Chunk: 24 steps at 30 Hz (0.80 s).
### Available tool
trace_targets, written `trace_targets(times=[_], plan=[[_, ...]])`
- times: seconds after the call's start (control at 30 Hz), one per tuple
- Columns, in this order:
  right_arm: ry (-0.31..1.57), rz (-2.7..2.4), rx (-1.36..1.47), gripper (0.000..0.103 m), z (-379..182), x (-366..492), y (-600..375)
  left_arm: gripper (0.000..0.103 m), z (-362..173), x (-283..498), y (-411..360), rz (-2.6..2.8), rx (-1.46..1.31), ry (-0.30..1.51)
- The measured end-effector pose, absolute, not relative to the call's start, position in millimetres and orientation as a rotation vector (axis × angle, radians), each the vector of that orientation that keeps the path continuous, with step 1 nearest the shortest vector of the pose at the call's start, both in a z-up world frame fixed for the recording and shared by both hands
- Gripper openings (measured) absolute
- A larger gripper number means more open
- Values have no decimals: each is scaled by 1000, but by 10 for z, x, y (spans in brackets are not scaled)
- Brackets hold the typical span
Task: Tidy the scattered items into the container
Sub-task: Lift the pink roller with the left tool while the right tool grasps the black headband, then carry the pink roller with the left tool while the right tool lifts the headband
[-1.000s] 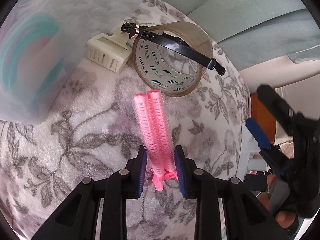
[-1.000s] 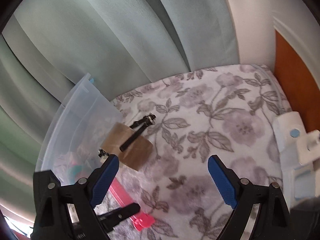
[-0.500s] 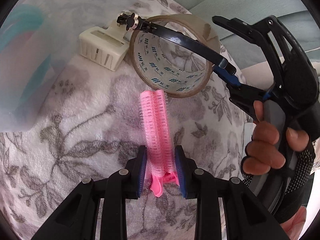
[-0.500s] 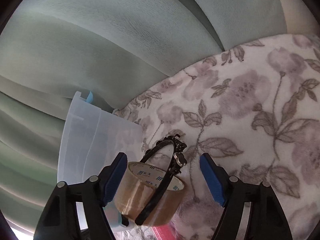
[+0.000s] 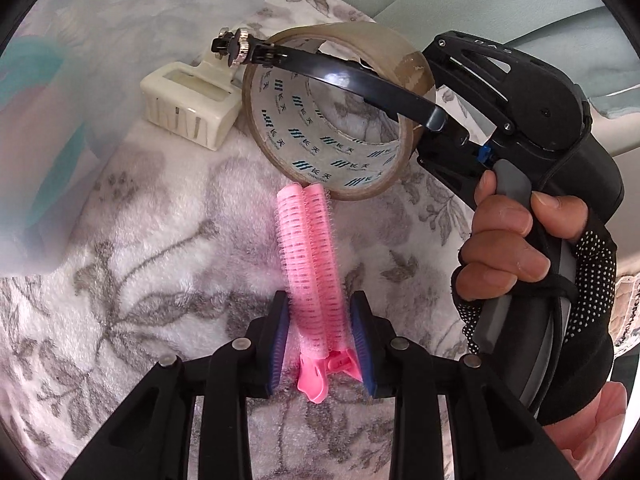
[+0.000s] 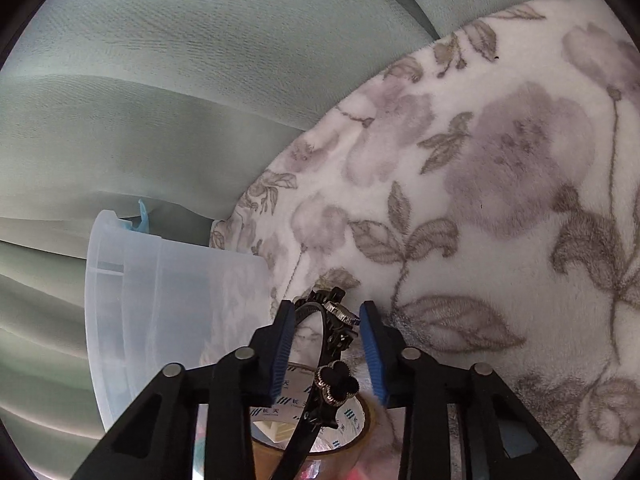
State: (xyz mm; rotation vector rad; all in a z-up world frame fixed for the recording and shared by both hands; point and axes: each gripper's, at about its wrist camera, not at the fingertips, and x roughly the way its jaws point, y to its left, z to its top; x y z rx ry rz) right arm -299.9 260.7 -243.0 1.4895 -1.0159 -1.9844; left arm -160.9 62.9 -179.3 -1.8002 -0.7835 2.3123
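**Bed-top items, container at left**

Floral blanket (image 6: 500, 160) open rightward; translucent container (image 6: 168, 312) beside curtain; left gripper (image 5: 320, 336) clamps pink hair roller (image 5: 310, 256); right gripper (image 6: 326, 344) closing around black headband (image 6: 324, 380) lying across tape roll (image 5: 332, 136); white clip (image 5: 188, 108) adjacent.

A home, likely a bedroom: plush floral blanket (image 6: 500, 184) spread as the work surface, pale green curtain (image 6: 168, 80) hanging in folds at ten o'clock behind it. Small household clutter on the blanket: pink hair roller (image 5: 310, 264), tape roll (image 5: 340, 120), black headband (image 5: 348, 80), cream clip (image 5: 188, 108), clear plastic bin (image 6: 160, 312) at eight o'clock.
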Motion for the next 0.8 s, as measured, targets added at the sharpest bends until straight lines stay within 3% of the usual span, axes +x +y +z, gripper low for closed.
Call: trace_targets(times=[0.1, 0.8], plan=[[-1011, -2015, 1467, 20, -2367, -2982, 2636, 31, -1784, -1600, 634, 2319, -1802, -773], [-879, -2197, 1197, 19, -1253, -2405, 2756, 28, -1573, -1410, 750, 2306, -1751, -730]])
